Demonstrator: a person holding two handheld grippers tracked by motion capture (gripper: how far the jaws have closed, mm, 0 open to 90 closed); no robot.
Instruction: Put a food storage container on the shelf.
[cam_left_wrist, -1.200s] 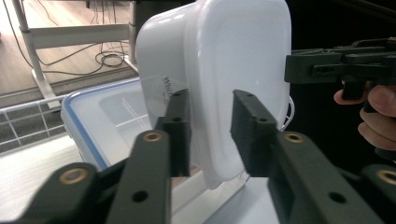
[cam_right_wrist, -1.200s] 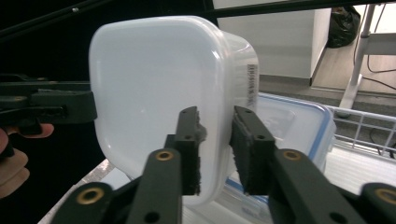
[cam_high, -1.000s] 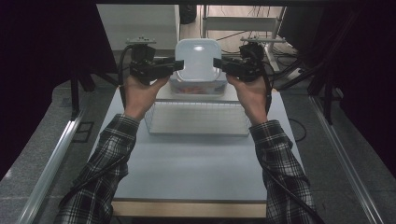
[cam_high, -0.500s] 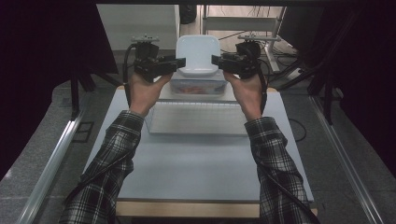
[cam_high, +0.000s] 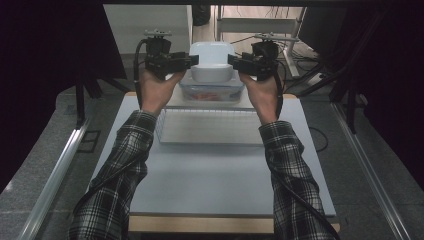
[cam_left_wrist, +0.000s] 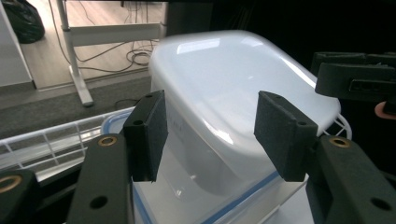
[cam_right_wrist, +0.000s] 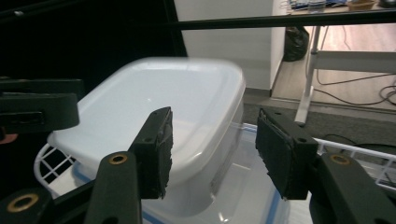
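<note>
White table (cam_high: 210, 175), wire basket (cam_high: 205, 127), stacked white tub (cam_high: 212, 61), both grippers' fingers (cam_left_wrist: 148, 133) parted

Dim room around my work table

Beyond my tools the floor (cam_high: 60, 130) is grey carpet giving way to pale wood farther off, with loose cables (cam_left_wrist: 135, 56) trailing over it. A white desk frame (cam_left_wrist: 79, 56) stands ahead of my left tool; a black bag (cam_left_wrist: 21, 21) sits off to its upper left. A white wall panel (cam_right_wrist: 224, 32) rises ahead of my right tool. Black curtains (cam_high: 50, 50) close in either side.
</note>
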